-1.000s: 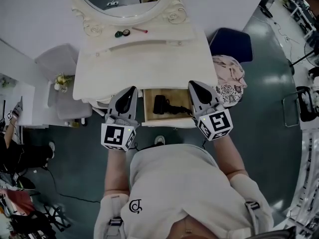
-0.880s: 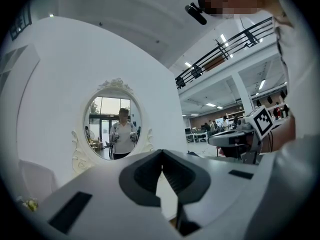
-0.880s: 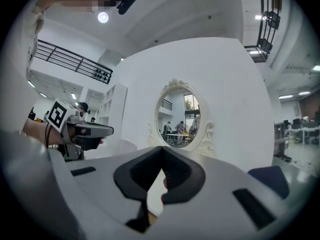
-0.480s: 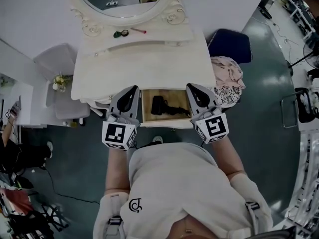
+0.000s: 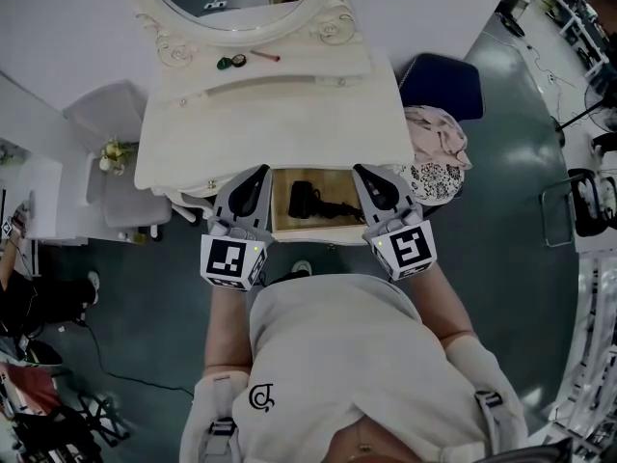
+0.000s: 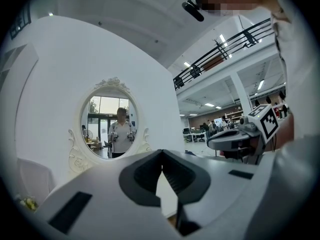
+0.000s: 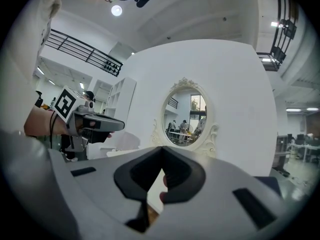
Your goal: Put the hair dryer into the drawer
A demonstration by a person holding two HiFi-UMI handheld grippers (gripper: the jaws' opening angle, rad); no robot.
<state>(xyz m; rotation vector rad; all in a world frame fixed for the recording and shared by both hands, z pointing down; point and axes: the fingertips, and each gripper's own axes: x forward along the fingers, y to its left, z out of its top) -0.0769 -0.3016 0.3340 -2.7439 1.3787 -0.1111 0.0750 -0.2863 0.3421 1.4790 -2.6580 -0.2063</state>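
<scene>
Left gripper (image 5: 257, 173), right gripper (image 5: 360, 171) flank open drawer (image 5: 316, 234); hair dryer (image 5: 308, 201) inside.

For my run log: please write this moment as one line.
hair dryer: inside open drawer | left claw: shut, empty | right claw: shut, empty

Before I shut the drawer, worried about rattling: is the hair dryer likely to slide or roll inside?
It will probably slide a little: the hair dryer lies loose on the drawer's bare wooden floor with room around it. Rolling seems unlikely, since it lies flat with its handle stuck out sideways. It looks rigid, so it may knock the walls.
</scene>
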